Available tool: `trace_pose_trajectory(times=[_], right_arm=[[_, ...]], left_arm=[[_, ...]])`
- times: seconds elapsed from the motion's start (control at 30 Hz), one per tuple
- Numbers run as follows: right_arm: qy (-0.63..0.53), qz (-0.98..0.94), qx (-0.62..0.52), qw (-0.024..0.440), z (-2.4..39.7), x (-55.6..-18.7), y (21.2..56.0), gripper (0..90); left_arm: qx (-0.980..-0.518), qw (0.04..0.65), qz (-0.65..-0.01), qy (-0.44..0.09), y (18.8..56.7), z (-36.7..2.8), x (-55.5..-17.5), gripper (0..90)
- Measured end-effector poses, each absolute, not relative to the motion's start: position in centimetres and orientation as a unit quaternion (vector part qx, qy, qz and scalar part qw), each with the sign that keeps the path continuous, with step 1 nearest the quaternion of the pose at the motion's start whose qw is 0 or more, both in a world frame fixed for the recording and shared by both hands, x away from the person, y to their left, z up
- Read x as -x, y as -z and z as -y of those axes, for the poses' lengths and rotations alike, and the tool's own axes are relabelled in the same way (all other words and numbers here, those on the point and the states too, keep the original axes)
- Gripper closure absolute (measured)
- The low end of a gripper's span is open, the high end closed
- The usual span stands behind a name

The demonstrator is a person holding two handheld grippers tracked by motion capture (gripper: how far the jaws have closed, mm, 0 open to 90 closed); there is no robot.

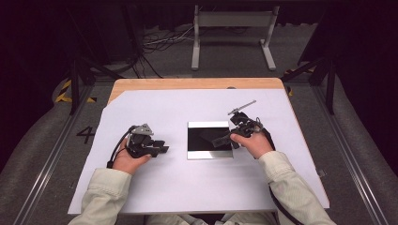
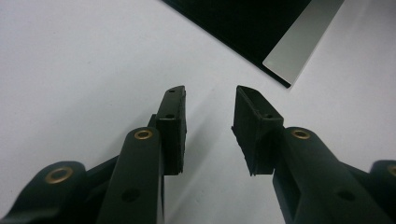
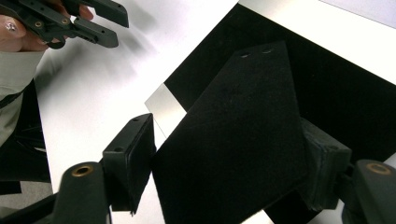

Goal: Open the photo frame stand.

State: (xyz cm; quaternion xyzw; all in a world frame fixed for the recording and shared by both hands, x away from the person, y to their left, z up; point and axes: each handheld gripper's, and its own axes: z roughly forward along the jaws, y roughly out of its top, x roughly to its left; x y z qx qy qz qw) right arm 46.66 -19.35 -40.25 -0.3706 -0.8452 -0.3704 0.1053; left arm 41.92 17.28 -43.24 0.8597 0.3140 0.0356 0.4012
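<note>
Working the black pad (image 3: 243, 93) over the plate (image 1: 202, 136) looks like the step in hand; notes run from your side outward.

- Left gripper (image 2: 210, 100): parked on the white sheet (image 1: 187, 187) to the left of the plate, jaws apart, nothing between them. The plate's near corner lies just ahead of its tips. Keep it there, ready to steady that edge if the plate starts to slide.
- Right gripper (image 3: 229, 130): at the plate's right edge, grasping the pad across its width, one jaw pad at each side edge. The pad reaches out over the plate's dark middle, tilted. Whether its far end touches the surface cannot be told.
- Grip: it is edgewise, so press lightly. Too much push and the pad could buckle or twist out.
- Stroke: lower the pad until its face lies flat, then draw it straight, in line with the plate's bright border strips.
- Plate: it lies loose on the sheet, near the middle, with no stop beside it. Pull toward yourself rather than pushing away.
- Beyond the plate: bare sheet, then the wooden table edge (image 1: 187, 83).
</note>
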Motion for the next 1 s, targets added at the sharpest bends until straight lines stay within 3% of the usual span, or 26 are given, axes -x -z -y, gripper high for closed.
trace_pose_trajectory(times=[0.5, 0.7, 1.0], right_arm=[[0.383, 0.829, 0.386, 0.129, 19.27, -47.5, 40.77, 29.1], [0.375, 0.831, 0.393, 0.118, 19.23, -47.47, 40.66, 35.5], [0.36, 0.845, 0.384, 0.1, 18.99, -47.04, 40.1, 37.3]], left_arm=[[-0.863, 0.397, -0.309, -0.036, 43.31, -17.17, -41.96, 64.7], [-0.863, 0.397, -0.309, -0.035, 43.36, -17.08, -41.94, 64.7], [-0.864, 0.397, -0.308, -0.035, 43.36, -17.06, -41.93, 64.6]])
